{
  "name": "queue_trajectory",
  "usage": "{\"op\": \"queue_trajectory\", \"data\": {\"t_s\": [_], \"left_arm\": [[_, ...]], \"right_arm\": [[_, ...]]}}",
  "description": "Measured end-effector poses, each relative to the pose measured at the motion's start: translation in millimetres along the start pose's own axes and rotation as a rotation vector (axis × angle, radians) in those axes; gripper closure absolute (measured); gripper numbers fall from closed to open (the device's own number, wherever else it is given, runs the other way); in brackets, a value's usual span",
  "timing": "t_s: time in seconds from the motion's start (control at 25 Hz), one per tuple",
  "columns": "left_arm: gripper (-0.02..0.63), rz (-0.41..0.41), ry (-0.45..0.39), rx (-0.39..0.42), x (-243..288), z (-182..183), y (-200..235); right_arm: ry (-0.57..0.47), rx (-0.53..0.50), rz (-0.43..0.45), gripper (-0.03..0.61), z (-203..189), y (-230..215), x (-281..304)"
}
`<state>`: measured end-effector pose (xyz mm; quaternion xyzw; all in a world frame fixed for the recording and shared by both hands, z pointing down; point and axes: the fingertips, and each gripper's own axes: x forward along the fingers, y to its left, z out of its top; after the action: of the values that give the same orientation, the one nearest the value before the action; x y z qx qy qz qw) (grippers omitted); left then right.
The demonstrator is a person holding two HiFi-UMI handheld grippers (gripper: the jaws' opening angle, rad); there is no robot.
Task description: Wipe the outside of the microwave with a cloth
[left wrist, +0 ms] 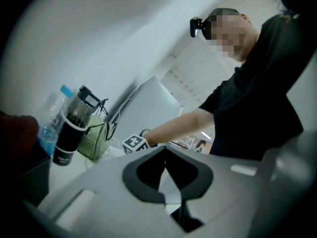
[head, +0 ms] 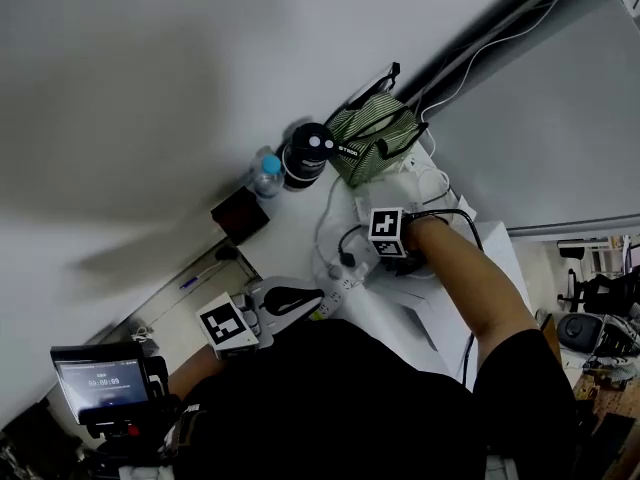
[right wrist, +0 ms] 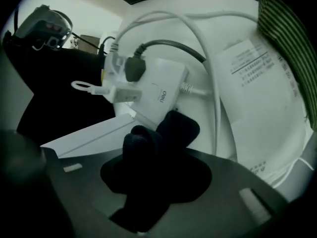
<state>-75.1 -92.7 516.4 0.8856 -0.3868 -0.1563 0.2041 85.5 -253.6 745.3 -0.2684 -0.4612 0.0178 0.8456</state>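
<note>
your right tongs (right wrist: 153, 155): clamped on a dark cloth (right wrist: 176, 128). your left tongs (left wrist: 166, 150): jaws together, nothing between. cloth: thick, bunched, over the white casing, likely the microwave (head: 425, 318), just beside a power strip (right wrist: 158, 90). progress: no streaks or damp show, so wiped and unwiped areas look alike.

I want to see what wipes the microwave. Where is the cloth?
In the right gripper view, the dark cloth is bunched in the jaws of the right gripper, low in the middle, just in front of the white power strip.
</note>
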Motion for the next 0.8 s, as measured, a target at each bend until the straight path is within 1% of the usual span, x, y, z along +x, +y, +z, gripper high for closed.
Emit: {"op": "queue_trajectory", "data": {"t_s": [0.12, 0.2, 0.36, 0.4, 0.44, 0.48, 0.56, 0.68, 0.76, 0.8], "left_arm": [[0.611, 0.027, 0.006, -0.006, -9.2, -6.4, 5.7], [0.611, 0.027, 0.014, -0.006, -9.6, -10.0, 7.1], [0.611, 0.000, 0.022, 0.006, -0.6, -6.7, 1.6], [0.611, -0.013, 0.026, 0.012, 4.1, -5.2, -1.4], [0.611, -0.030, 0.031, 0.022, 9.8, -3.3, -4.4], [0.611, -0.055, 0.037, 0.036, 16.3, -0.7, -7.2], [0.611, -0.108, 0.049, 0.063, 29.6, 5.2, -14.6], [0.611, -0.160, 0.069, 0.076, 44.6, 6.9, -36.5], [0.611, -0.207, 0.088, 0.100, 51.5, 6.4, -47.8], [0.611, -0.238, 0.100, 0.119, 54.9, 7.5, -50.3]], "right_arm": [[-0.003, 0.007, -0.010, 0.439, 12.0, -12.9, 20.8], [0.006, -0.015, -0.018, 0.439, 14.1, -15.3, 24.1], [0.042, -0.119, -0.067, 0.437, 2.5, 1.4, -9.2], [0.028, -0.139, -0.092, 0.436, -2.2, 8.2, -23.2], [-0.009, -0.150, -0.123, 0.437, -6.6, 15.0, -39.1], [-0.070, -0.149, -0.156, 0.436, -10.6, 22.1, -56.4], [-0.238, -0.128, -0.218, 0.436, -19.4, 40.7, -91.6], [-0.566, -0.098, -0.326, 0.436, -32.6, 80.9, -140.0], [-0.802, -0.056, -0.439, 0.436, -45.2, 106.6, -169.4], [-0.904, -0.027, -0.502, 0.436, -53.3, 117.7, -181.4]]}}
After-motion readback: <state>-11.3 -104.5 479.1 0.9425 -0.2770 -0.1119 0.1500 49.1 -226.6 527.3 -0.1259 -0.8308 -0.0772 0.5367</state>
